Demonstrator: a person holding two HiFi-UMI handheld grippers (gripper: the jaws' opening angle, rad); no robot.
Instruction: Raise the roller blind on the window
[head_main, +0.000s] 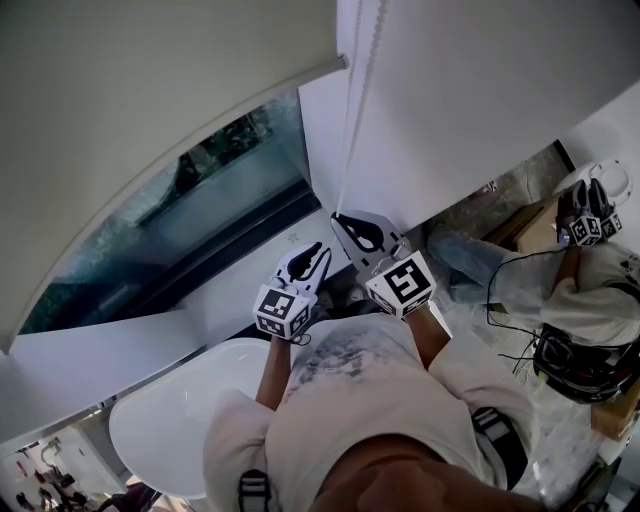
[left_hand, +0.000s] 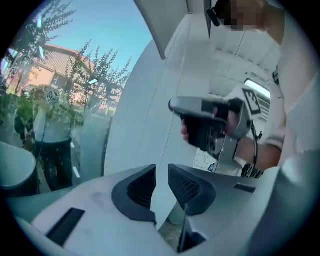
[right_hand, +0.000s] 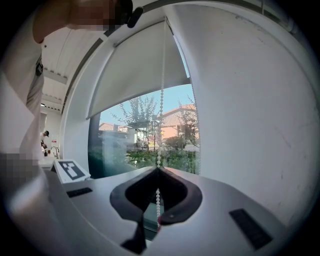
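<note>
The off-white roller blind (head_main: 150, 110) covers the upper part of the window, and its bottom bar (head_main: 318, 70) stands well above the sill. A white bead chain (head_main: 355, 110) hangs beside the wall down into my right gripper (head_main: 346, 220), which is shut on it. In the right gripper view the chain (right_hand: 161, 105) runs down from the blind (right_hand: 140, 70) into the closed tips of that gripper (right_hand: 158, 170). My left gripper (head_main: 318, 252) sits just below and left of the right one. Its jaws stand open (left_hand: 161, 177) and hold nothing. The right gripper (left_hand: 210, 120) shows ahead of it.
The window glass (head_main: 200, 210) looks out on trees and buildings. A white sill (head_main: 120, 350) runs under it, and a white wall (head_main: 480, 100) stands to its right. A round white table (head_main: 170, 430) is below left. Another person (head_main: 580, 310) sits at the right holding grippers (head_main: 590, 225).
</note>
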